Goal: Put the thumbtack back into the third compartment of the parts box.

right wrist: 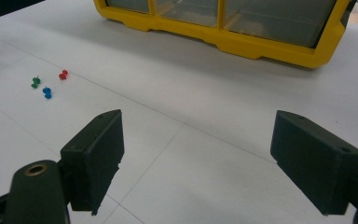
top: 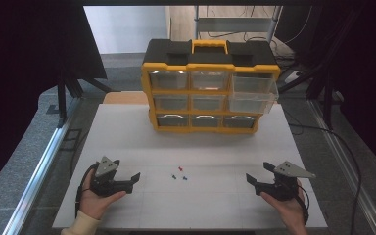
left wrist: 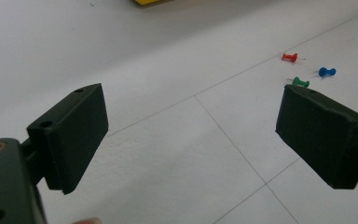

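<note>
Between the spread left tongs and spread right tongs, three small plastic pushpins lie loose on the white table, likely awaiting pickup toward the yellow drawer organiser.

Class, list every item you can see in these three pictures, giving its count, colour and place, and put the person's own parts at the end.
Plastic drawer organiser: one, yellow frame with black top and clear drawers, at the far middle of the table; two right-hand drawers stand pulled out.
Red push pin: one, red, table centre.
Green push pin: one, green, beside the red one.
Blue push pin: one, blue, beside the green one.
Table: one, white, with thin grid lines.
Left gripper: one, black, near left of the table, jaws open.
Right gripper: one, black, near right, jaws open.
Hands: two, holding the grippers.
</note>
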